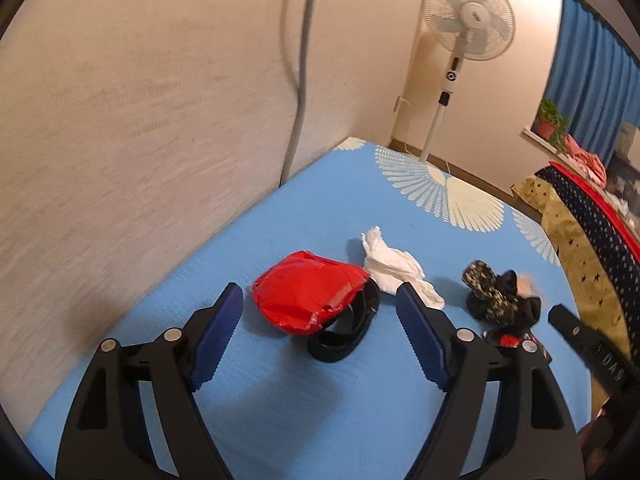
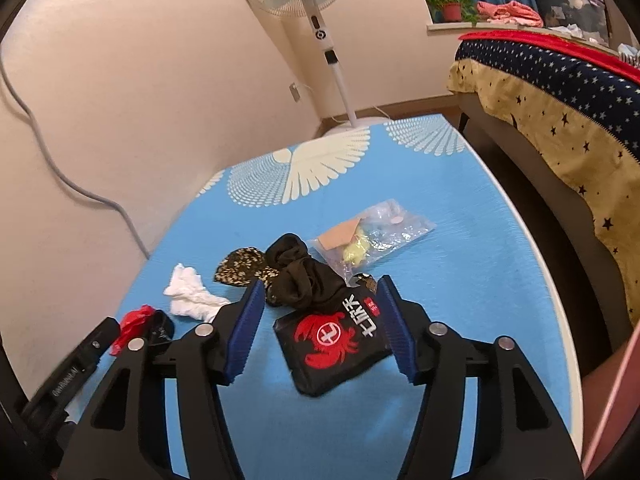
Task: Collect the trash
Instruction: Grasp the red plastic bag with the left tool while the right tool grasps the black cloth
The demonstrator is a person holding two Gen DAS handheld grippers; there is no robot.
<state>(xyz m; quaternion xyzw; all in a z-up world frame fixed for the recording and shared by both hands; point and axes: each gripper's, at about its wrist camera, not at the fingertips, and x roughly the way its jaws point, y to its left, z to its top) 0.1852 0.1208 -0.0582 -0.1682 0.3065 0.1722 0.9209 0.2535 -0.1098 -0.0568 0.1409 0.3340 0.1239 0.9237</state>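
While the clear bag, with yellow and tan scraps inside, lay toward the table's right edge, the left gripper stood wide and empty over the red wrapper. The right gripper, parted and gripping nothing, flanked the black packet mid-table.
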